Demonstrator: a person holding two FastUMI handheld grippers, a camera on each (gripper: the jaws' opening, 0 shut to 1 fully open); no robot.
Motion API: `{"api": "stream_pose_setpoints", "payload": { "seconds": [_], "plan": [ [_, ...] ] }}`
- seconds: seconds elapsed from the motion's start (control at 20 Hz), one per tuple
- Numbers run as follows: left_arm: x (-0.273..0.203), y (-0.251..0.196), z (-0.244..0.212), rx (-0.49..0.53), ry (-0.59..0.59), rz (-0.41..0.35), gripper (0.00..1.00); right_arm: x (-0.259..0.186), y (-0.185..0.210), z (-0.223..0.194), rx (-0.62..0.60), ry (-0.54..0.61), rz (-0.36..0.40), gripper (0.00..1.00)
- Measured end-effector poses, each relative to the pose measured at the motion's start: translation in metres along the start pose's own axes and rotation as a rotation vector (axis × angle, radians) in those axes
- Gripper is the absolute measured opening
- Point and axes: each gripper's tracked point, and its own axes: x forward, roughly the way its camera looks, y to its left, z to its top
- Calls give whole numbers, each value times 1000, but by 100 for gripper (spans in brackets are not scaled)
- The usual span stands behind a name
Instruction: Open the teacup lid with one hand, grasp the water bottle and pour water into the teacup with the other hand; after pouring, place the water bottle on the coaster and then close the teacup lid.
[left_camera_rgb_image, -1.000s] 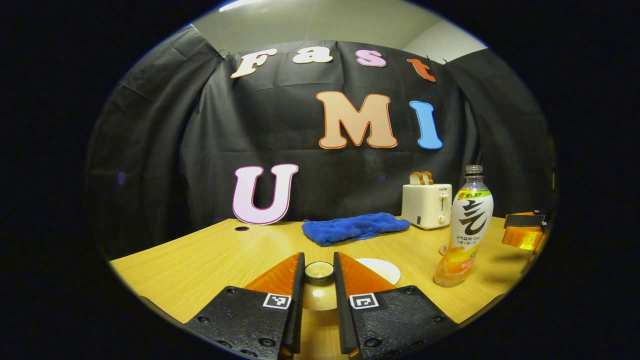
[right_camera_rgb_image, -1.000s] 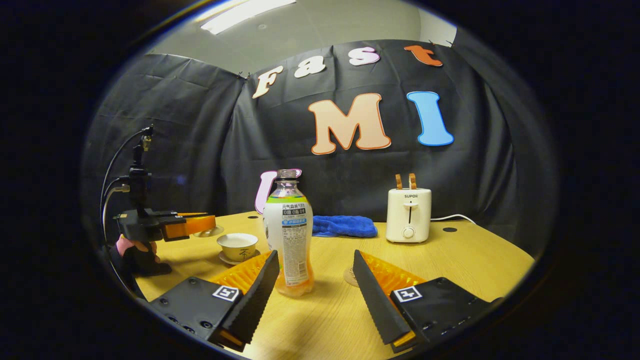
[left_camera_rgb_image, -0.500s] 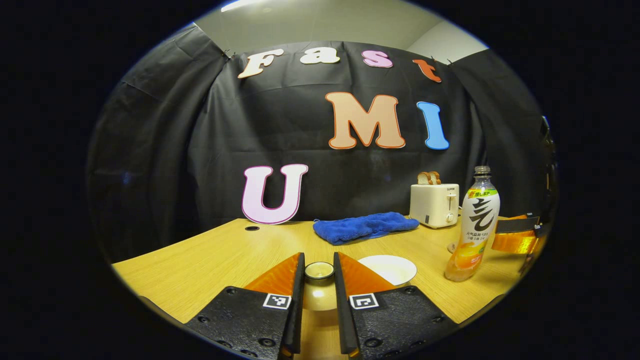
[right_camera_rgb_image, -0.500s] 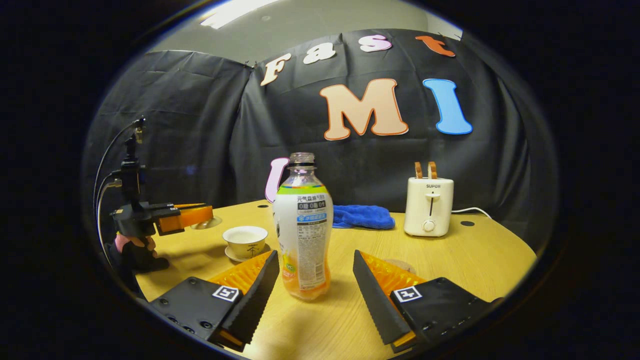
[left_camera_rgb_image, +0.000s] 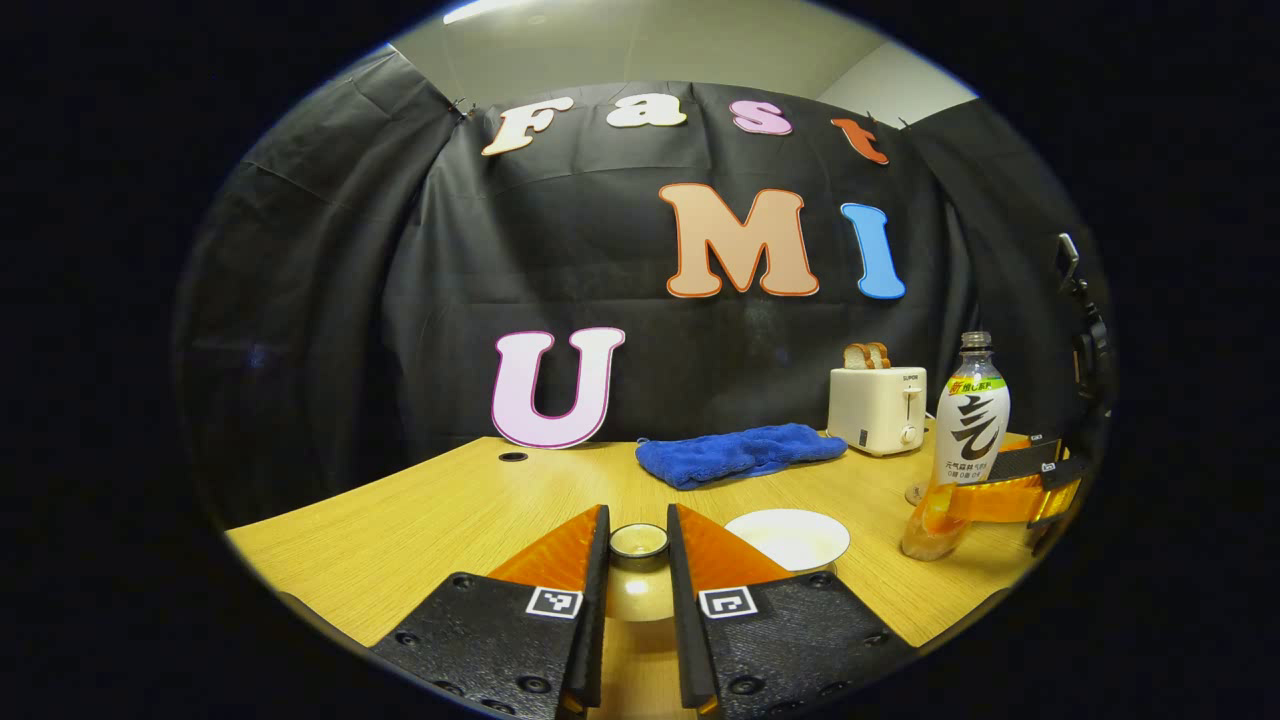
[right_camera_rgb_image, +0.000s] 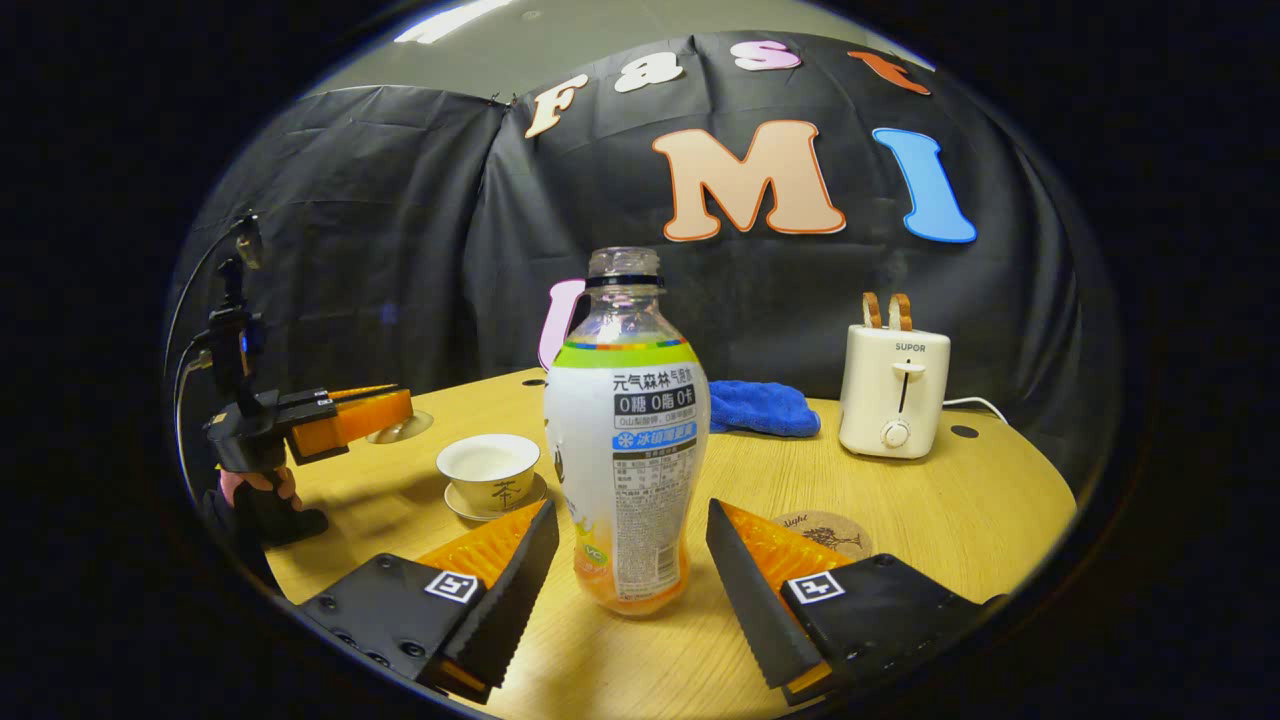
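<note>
In the left gripper view, my left gripper (left_camera_rgb_image: 638, 560) has its two fingers pressed on the round knob of the lid (left_camera_rgb_image: 638, 543), a glossy pale ceramic dome held up off the wooden table (left_camera_rgb_image: 420, 520). Just to the right of the fingers lies the cup (left_camera_rgb_image: 788, 535), seen as a smooth white round rim. Farther back are a rumpled blue cloth (left_camera_rgb_image: 740, 453) and a boxy cream toaster (left_camera_rgb_image: 878, 410) with two bread slices sticking up. At the right edge the bottle (left_camera_rgb_image: 958, 450) stands upright, clear plastic with a white label and orange liquid low down, and the right gripper (left_camera_rgb_image: 1010, 485) reaches in around its lower part.

In the right gripper view, my right gripper (right_camera_rgb_image: 628, 560) is spread wide, its ridged fingers level on either side of the bottle (right_camera_rgb_image: 625, 430), apart from it. The bottle has no cap. A round cork coaster (right_camera_rgb_image: 825, 530) lies just beside the right finger. Left of the bottle, the cup (right_camera_rgb_image: 489, 470) sits open on its saucer (right_camera_rgb_image: 455, 503). Beyond it a hand (right_camera_rgb_image: 262, 490) holds the left gripper (right_camera_rgb_image: 385, 412) level, carrying the lid (right_camera_rgb_image: 400, 428) above the table, beside the cup.
</note>
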Motion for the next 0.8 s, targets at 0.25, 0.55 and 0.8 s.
{"api": "stream_pose_setpoints", "payload": {
  "seconds": [0.25, 0.55, 0.8],
  "plan": [
    [0, 1, -1, 0, 0, -1, 28, 15, 3, -2, -4, 33, -20, 99],
    [-2, 0, -1, 0, 0, -1, 28, 24, 3, -7, -5, 63, -49, 74],
    [-1, 1, -1, 0, 1, 4, 28, 22, 0, -1, -61, 40, -103, 66]
  ]
}}
